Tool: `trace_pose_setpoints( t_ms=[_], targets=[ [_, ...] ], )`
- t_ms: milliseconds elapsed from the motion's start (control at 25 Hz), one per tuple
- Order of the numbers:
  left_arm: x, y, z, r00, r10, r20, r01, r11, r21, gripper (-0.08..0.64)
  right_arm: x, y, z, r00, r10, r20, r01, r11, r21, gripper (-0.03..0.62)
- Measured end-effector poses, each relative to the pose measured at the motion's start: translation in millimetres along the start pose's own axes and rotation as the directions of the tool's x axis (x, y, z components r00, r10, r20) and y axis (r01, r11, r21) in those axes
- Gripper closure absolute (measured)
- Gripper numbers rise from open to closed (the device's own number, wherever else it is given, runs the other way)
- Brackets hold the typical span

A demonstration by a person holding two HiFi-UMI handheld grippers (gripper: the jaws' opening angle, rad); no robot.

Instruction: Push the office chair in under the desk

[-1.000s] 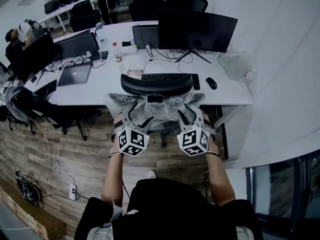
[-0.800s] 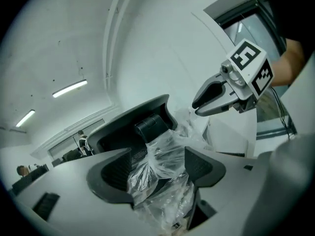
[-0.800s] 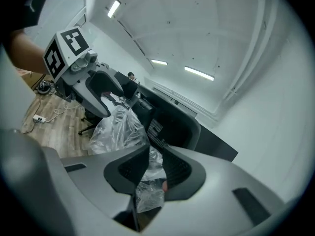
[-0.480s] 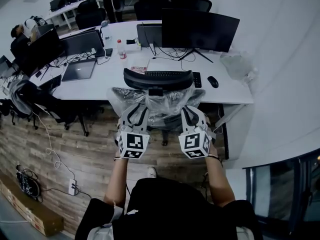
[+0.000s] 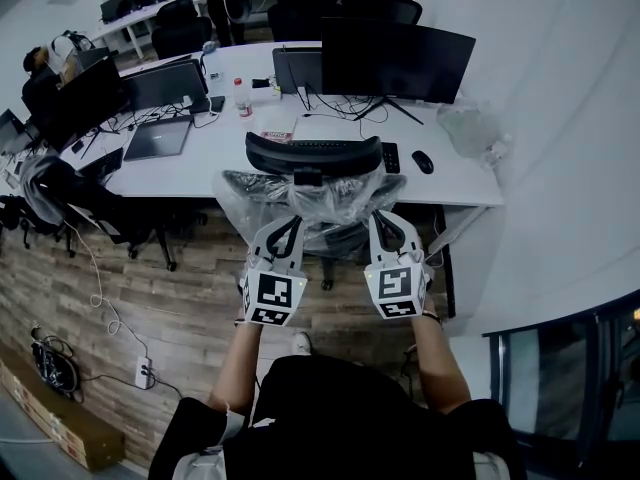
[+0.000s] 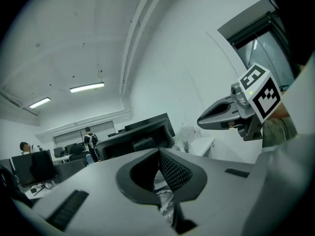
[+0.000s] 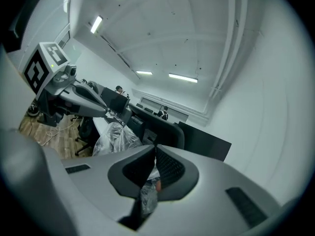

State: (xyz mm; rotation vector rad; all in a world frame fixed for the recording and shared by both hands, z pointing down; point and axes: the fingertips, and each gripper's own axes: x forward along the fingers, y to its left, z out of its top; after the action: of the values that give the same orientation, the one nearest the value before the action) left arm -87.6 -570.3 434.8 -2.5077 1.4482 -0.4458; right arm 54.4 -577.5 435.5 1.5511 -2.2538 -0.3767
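Observation:
A black office chair [image 5: 313, 155] stands at the white desk [image 5: 200, 175], its backrest wrapped in a clear plastic cover [image 5: 312, 204]. Its seat is partly under the desk edge. My left gripper [image 5: 283, 227] is at the left side of the backrest, and my right gripper [image 5: 391, 224] at the right side. In the left gripper view the left gripper [image 6: 160, 155] has its jaws together with crumpled plastic [image 6: 164, 208] pinched between them. The right gripper [image 7: 154, 155] also stands shut, with a fold of the cover [image 7: 147, 195] between its jaws. The chair's base is hidden under the seat.
On the desk are a black monitor [image 5: 395, 58], a keyboard [image 5: 340, 149], a mouse [image 5: 423, 162], a laptop [image 5: 155, 140], a bottle [image 5: 241, 98] and a plastic bag [image 5: 470, 128]. Another chair with a jacket [image 5: 60, 203] stands left. A white wall [image 5: 560, 168] runs along the right.
Both grippers have shut on the plastic cover at the chair's back; the left was wide open a second ago. The hands sit slightly lower in the head view.

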Motion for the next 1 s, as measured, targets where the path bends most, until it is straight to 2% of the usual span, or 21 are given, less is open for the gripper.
trace_pose_setpoints(
  t_ms=[160,360,440,1000],
  targets=[
    [-0.3,-6.7,-4.2,1.0,-0.008,-0.01,0.008,1.0,-0.02,0.545,-6.9,-2.2,1.6,1.0,-0.001,0.009,0.001,0.999,0.038,0.565],
    [-8.6,-1.4,1.0,0.999,0.048,0.024,-0.046,0.996,-0.082,0.545,-15.5,0.4,7.8,0.999,0.005,0.032,-0.006,0.998,0.057,0.568],
    [-9.9,-2.2,2.2,0.998,0.049,0.031,-0.046,0.994,-0.095,0.545,-17.7,2.0,8.0,0.999,0.008,0.032,-0.01,0.998,0.059,0.568],
    [-17.5,-4.7,10.1,0.996,0.035,0.076,-0.026,0.992,-0.123,0.545,-23.7,11.0,3.0,1.0,0.024,0.011,-0.025,0.998,0.065,0.568]
  ],
)
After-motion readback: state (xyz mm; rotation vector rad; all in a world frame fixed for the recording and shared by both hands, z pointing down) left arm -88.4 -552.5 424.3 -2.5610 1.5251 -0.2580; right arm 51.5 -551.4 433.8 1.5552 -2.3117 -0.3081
